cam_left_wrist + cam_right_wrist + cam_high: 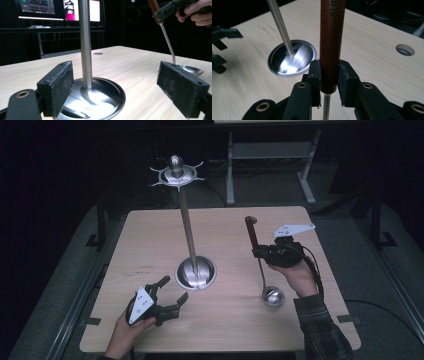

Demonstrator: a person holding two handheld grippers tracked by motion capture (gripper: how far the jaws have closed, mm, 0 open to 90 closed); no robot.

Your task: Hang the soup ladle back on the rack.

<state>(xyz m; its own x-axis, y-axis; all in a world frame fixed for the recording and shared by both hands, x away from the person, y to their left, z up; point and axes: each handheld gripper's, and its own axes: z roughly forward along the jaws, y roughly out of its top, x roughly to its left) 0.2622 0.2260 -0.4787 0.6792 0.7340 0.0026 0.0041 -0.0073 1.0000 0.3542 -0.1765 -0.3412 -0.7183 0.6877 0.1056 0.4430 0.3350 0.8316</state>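
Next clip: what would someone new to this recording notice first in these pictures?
Probably the tall metal stand at mid-table, its pole rising from a round shiny base to a spiky hook ring on top. Next, the ladle on the right, held upright by its brown handle in the right tongs, its bowl low by the table. The left tongs sit open beside the base.

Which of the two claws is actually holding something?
The right claw: its pads clamp the ladle by its brown wooden handle. The left claw gapes open near the stand, gripping nothing.
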